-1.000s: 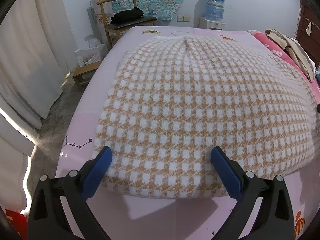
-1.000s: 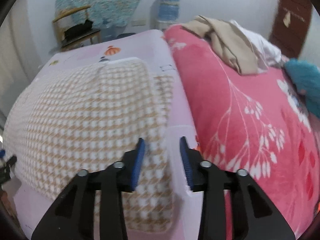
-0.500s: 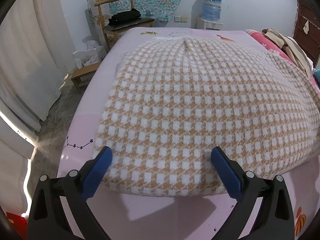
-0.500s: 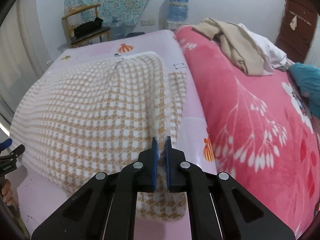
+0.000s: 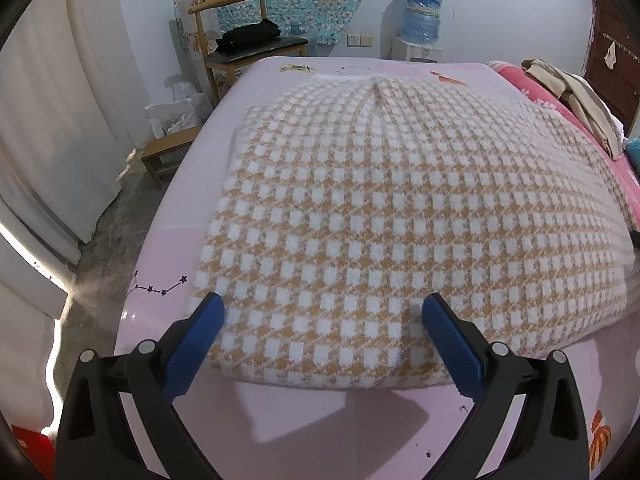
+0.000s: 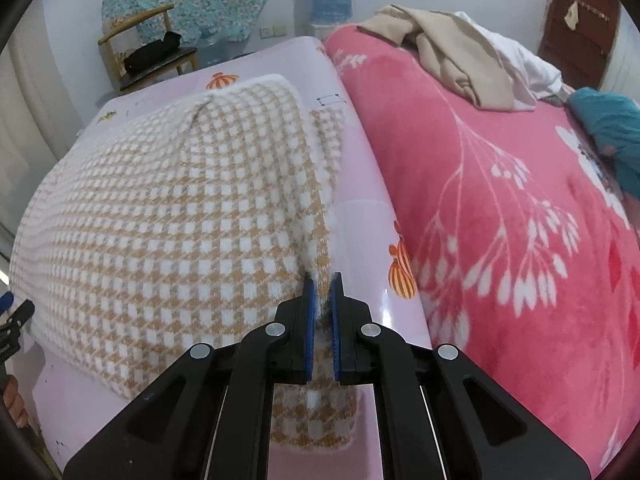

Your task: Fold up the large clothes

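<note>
Pink sheeting [image 5: 320,432] covers the bed under both of your tools, and the checked orange-and-white knit garment [image 5: 400,216] lies spread flat across most of it.

Your right gripper [image 6: 322,280] is clamped on the garment's right edge: the blue pads [image 6: 308,312] press a raised ridge of knit between them, and the fabric lifts in a fold from that pinch towards the far end. Below the pinch a short flap of the same knit lies on the sheet between the black arms.

Your left gripper [image 5: 322,312] stands wide open, its pads [image 5: 200,328] poised over the near left corner of the garment, one by the left edge and one further in over the cloth. Whether they touch the knit you cannot tell. The near hem runs across just beneath them, with a bare strip of pink sheet between hem and bed edge.

To your left the bed ends close beside the garment; past it are bare floor, white curtains [image 5: 48,128], a low stool [image 5: 168,152] and a wooden chair [image 5: 236,40] carrying a black bundle. To your right a narrow band of sheet separates the garment from a red floral blanket [image 6: 500,220], which carries a beige and white heap of clothes [image 6: 460,56] at its far end and a teal cloth [image 6: 608,124] at the frame edge. A water dispenser [image 5: 420,20] stands against the far wall.
</note>
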`<action>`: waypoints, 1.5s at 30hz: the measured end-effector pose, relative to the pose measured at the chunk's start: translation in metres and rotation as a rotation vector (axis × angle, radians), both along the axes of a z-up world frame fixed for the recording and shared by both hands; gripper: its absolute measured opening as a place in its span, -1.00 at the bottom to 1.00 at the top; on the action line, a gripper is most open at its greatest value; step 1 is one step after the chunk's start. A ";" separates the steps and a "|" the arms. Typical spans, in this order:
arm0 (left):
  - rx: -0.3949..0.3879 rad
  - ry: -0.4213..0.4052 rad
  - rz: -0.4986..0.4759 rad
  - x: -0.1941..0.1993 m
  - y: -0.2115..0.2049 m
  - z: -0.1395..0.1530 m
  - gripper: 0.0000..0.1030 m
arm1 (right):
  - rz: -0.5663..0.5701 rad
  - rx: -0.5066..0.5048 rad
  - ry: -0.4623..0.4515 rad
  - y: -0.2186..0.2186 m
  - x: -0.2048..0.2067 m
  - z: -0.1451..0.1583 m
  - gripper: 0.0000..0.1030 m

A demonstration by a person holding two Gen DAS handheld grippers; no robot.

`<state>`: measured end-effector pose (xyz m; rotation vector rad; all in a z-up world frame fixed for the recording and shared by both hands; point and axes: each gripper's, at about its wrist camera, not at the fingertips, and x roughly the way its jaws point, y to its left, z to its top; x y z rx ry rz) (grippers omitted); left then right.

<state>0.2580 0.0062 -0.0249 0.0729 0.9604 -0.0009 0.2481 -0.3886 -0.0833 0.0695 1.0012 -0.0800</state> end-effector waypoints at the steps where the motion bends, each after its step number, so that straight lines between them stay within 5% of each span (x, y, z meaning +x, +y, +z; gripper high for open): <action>1: -0.003 -0.001 -0.001 0.000 0.000 0.000 0.89 | 0.002 -0.010 0.003 0.001 -0.001 -0.001 -0.90; 15: -0.049 -0.008 0.000 0.008 0.007 -0.002 0.89 | -0.005 -0.033 -0.008 -0.001 0.007 -0.001 -0.85; 21: -0.033 -0.015 -0.001 0.005 0.004 0.003 0.89 | -0.035 -0.017 -0.076 0.004 -0.016 0.028 -0.40; 26: -0.015 -0.039 -0.002 -0.010 0.002 0.017 0.89 | 0.022 -0.002 -0.169 0.029 -0.058 0.061 0.17; 32: 0.007 -0.051 -0.015 -0.043 -0.001 0.034 0.89 | 0.102 0.082 -0.184 0.066 -0.102 0.066 0.57; 39: -0.011 -0.028 -0.015 -0.083 -0.008 0.047 0.89 | 0.081 0.070 -0.114 0.106 -0.128 0.047 0.67; 45: -0.017 -0.032 -0.053 -0.103 -0.023 0.056 0.89 | 0.120 0.031 -0.145 0.129 -0.142 0.052 0.72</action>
